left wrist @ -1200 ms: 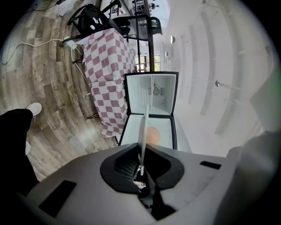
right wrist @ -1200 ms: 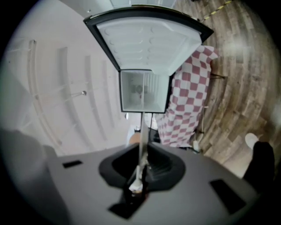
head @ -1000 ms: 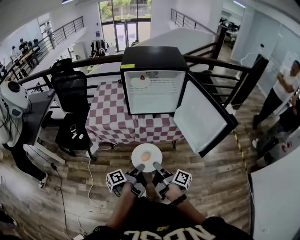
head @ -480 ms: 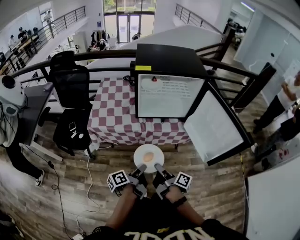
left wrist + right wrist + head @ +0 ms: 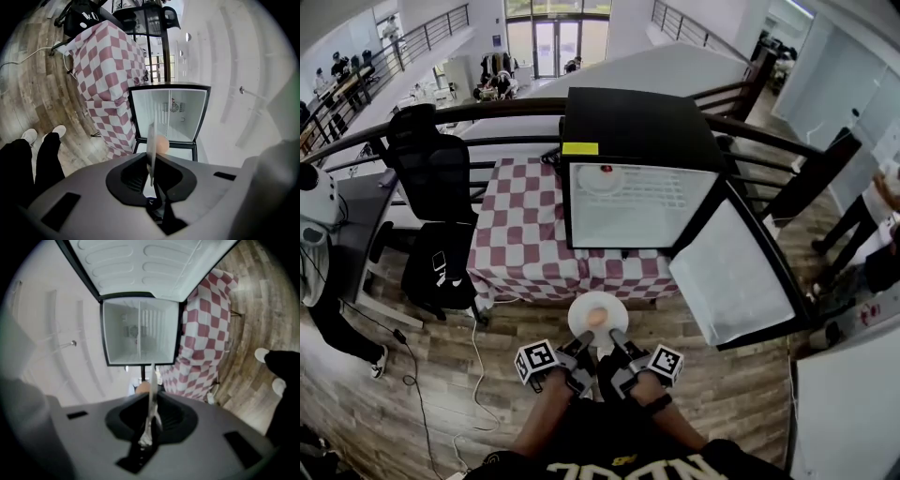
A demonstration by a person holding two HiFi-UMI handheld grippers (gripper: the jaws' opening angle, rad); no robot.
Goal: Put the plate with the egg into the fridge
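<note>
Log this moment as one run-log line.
left gripper: shut on plate rim | right gripper: shut on plate rim | egg: on plate | fridge: door open | plate: in front of fridge, not yet inside

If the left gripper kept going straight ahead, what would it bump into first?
Past the plate it grips, likely the open fridge; nothing seems to stand between them, though depth is unclear.
</note>
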